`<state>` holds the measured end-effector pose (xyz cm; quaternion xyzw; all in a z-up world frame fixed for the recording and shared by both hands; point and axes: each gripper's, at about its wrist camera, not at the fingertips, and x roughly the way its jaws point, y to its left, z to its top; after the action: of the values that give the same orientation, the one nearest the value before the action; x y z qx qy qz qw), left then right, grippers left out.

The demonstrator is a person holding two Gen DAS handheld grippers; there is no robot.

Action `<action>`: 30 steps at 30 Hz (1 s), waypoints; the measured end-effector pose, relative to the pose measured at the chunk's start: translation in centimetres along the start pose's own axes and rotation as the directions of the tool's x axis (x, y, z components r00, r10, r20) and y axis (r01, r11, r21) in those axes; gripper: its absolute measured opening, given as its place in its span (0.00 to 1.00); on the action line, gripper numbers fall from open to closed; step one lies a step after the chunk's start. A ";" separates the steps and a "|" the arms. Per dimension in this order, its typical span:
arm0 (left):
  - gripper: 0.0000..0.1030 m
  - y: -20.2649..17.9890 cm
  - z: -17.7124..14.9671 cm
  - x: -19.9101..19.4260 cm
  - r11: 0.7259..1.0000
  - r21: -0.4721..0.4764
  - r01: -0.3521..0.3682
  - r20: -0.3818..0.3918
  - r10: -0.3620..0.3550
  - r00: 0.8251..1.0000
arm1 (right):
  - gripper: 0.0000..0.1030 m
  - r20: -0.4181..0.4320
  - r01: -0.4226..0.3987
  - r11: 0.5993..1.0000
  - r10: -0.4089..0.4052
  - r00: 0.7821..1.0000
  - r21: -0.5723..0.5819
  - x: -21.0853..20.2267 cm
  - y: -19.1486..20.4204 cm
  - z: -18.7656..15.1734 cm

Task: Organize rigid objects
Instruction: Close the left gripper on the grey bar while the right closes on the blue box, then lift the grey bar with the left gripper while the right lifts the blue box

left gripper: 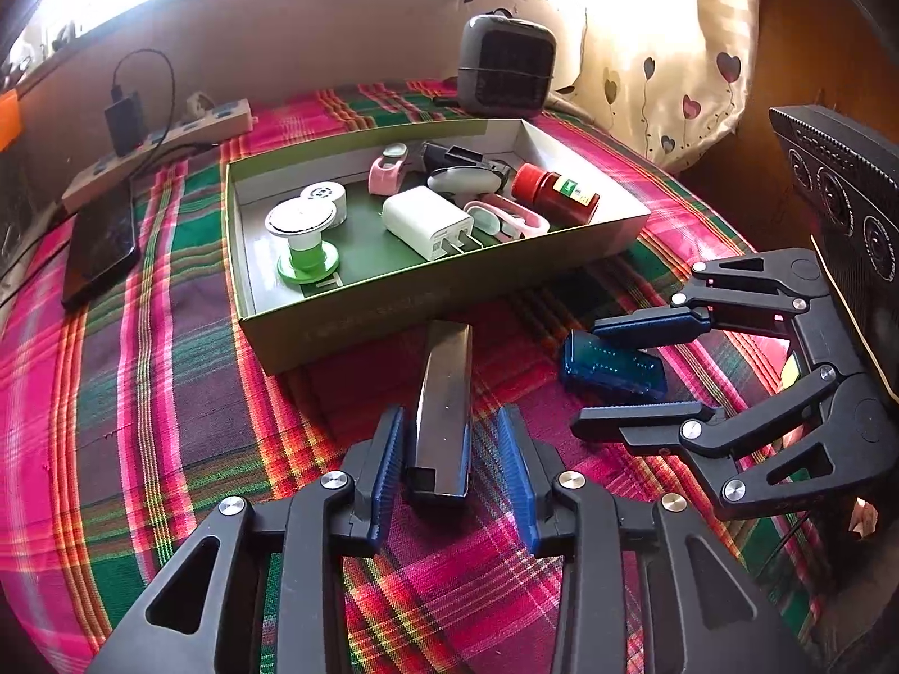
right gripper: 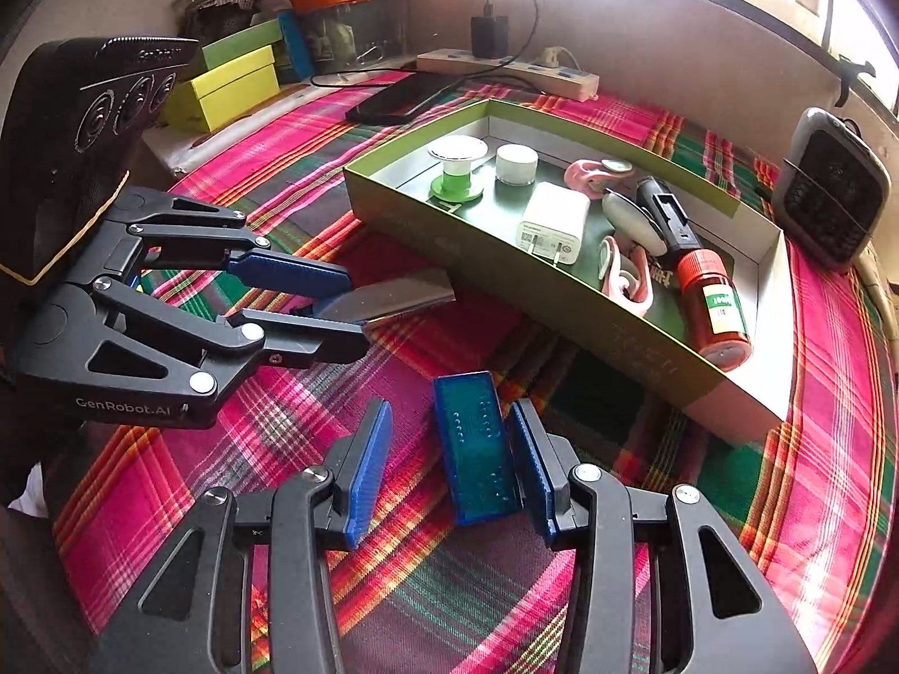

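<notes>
Fingers of the left gripper sit apart around a dark bar near the green box; the right gripper, also apart, has a blue case between its fingers

red bottle label blurred; phone partly under cable | heater txt unreadable

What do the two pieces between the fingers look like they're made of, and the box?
Dark bar: looks like glossy metal or hard plastic; it mirrors the window light, so I can't say which.
Blue case: translucent blue plastic; rows of dots show through.
Green box: seems matte cardboard; thin walls, white inside.
</notes>
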<state>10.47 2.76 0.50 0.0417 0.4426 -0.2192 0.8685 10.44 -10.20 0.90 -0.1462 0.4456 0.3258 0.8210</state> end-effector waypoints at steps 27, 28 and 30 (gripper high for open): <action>0.25 -0.4 0.6 0.5 0.995 -0.039 -0.088 0.019 0.089 0.996 | 0.22 0.076 0.058 0.992 -0.067 0.995 0.108 -0.7 -0.8 -1.1; 0.25 -0.4 0.6 0.5 0.995 -0.043 -0.092 0.017 0.092 0.996 | 0.22 0.077 0.056 0.992 -0.065 0.995 0.111 -0.8 -0.9 -1.1; 0.22 -0.4 0.5 0.5 0.994 -0.045 -0.101 0.016 0.101 0.995 | 0.22 0.077 0.052 0.992 -0.061 0.995 0.115 -0.8 -1.0 -1.1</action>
<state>10.91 2.08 0.48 0.0430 0.4369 -0.1656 0.8831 10.06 -11.83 0.88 -0.0989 0.4254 0.2822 0.8542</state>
